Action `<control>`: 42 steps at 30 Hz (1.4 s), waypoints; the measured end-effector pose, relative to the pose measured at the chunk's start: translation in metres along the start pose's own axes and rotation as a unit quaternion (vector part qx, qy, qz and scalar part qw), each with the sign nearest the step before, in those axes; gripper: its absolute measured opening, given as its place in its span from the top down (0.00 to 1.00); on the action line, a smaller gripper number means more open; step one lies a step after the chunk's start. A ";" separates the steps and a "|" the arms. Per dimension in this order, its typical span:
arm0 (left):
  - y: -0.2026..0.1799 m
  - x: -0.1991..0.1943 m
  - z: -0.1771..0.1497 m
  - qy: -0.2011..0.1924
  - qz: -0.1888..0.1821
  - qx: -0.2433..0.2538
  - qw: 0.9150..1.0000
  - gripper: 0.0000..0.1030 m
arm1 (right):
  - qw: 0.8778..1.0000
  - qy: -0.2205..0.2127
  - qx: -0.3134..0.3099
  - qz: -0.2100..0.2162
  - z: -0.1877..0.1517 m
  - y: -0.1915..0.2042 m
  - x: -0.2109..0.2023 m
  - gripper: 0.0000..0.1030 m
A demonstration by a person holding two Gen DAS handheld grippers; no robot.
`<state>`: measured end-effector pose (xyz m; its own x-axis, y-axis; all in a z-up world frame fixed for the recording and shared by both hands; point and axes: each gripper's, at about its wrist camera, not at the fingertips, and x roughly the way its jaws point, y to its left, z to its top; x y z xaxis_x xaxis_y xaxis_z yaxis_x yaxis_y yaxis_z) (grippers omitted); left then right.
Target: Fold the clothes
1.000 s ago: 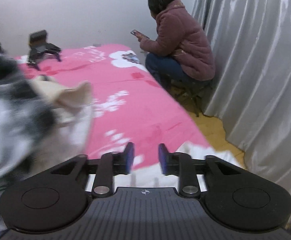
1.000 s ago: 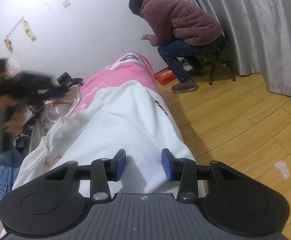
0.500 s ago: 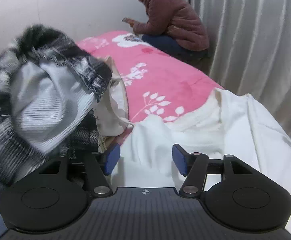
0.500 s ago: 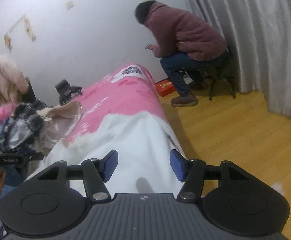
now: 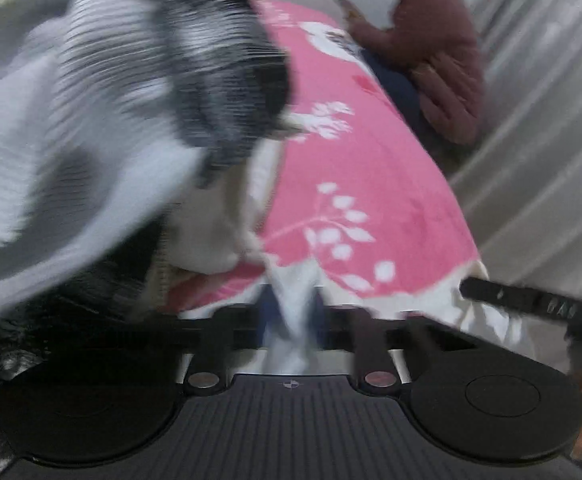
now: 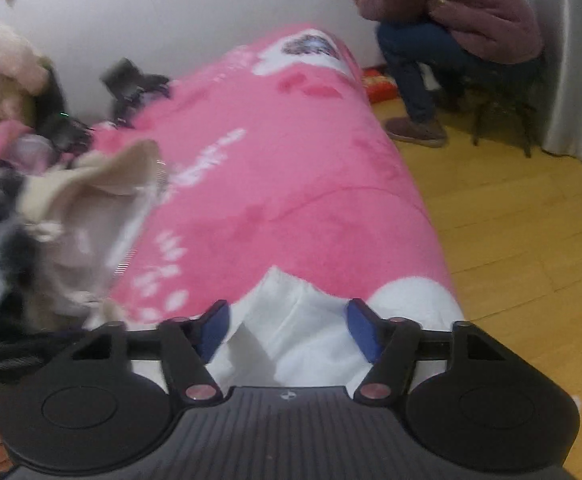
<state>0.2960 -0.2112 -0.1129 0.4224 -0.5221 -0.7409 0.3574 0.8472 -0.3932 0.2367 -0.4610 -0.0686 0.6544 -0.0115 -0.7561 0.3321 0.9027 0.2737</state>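
White garment [image 6: 291,332] lies at the near end of the bed, spread over the pink blanket [image 6: 283,184], with one edge reaching the blanket's right side. Left gripper [image 5: 291,320] is clenched on a bunched fold of this white cloth; the fabric stands pinched between its blue pads in the left wrist view, though that picture is blurred. Right gripper [image 6: 287,330] has its jaws closing, still clearly apart, with a raised fold of the white garment between them; the pads do not press on the cloth. A black-and-white plaid garment [image 5: 139,92] fills the upper left of the left wrist view, close to the camera and heavily blurred. A beige garment [image 6: 91,200] lies in a heap on the left side of the bed, just beside the plaid one. At the far left of the blanket sits a black device [image 6: 131,84]. A person in a maroon padded jacket [image 6: 463,12] sits at the far right, beside the grey curtain [image 5: 543,152], on the wooden floor [image 6: 511,220].
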 end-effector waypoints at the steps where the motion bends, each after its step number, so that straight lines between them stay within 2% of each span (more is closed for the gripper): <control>1: 0.001 -0.002 -0.001 -0.007 0.000 -0.006 1.000 0.97 | 1.000 -0.003 -0.011 -0.019 -0.001 0.005 0.000 0.75; 2: 0.002 -0.006 -0.004 -0.015 0.000 -0.008 1.000 0.97 | 0.999 -0.007 -0.023 -0.038 -0.002 0.010 0.000 0.85; 6: -0.009 -0.026 -0.016 -0.058 0.000 0.016 0.998 0.98 | 0.998 -0.028 -0.025 -0.052 -0.009 0.012 -0.013 0.88; 10: -0.015 -0.053 -0.025 -0.084 -0.004 0.039 0.996 0.98 | 0.993 -0.076 -0.051 -0.069 -0.016 0.022 -0.037 0.88; 15: -0.014 -0.091 -0.036 -0.109 -0.015 0.049 0.993 0.98 | 0.988 -0.127 -0.079 -0.046 -0.023 0.032 -0.073 0.88; 20: -0.017 -0.126 -0.054 -0.122 -0.030 0.076 0.989 0.98 | 0.983 -0.148 -0.099 -0.034 -0.038 0.034 -0.106 0.88; 25: -0.029 -0.163 -0.083 -0.153 -0.041 0.118 0.980 0.98 | 0.980 -0.169 -0.107 -0.024 -0.066 0.033 -0.140 0.88; 31: -0.021 -0.197 -0.130 -0.148 -0.056 0.135 0.978 0.97 | 0.973 -0.208 -0.104 -0.010 -0.119 0.030 -0.189 0.88; 37: 0.000 -0.236 -0.182 -0.162 -0.059 0.085 0.981 0.97 | 0.976 -0.204 -0.063 0.039 -0.175 0.022 -0.235 0.88; 40: 0.009 -0.239 -0.212 -0.143 -0.054 0.052 0.987 0.96 | 0.978 -0.191 -0.068 0.037 -0.209 0.021 -0.250 0.88; 42: 0.016 -0.233 -0.232 -0.108 -0.058 0.042 0.992 0.93 | 0.982 -0.173 -0.075 0.031 -0.231 0.020 -0.251 0.87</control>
<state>0.0104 -0.0529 -0.0727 0.5403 -0.6317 -0.5559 0.4774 0.7742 -0.4157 -0.0777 -0.3406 -0.0106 0.8703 -0.0773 -0.4864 0.1983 0.9590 0.2026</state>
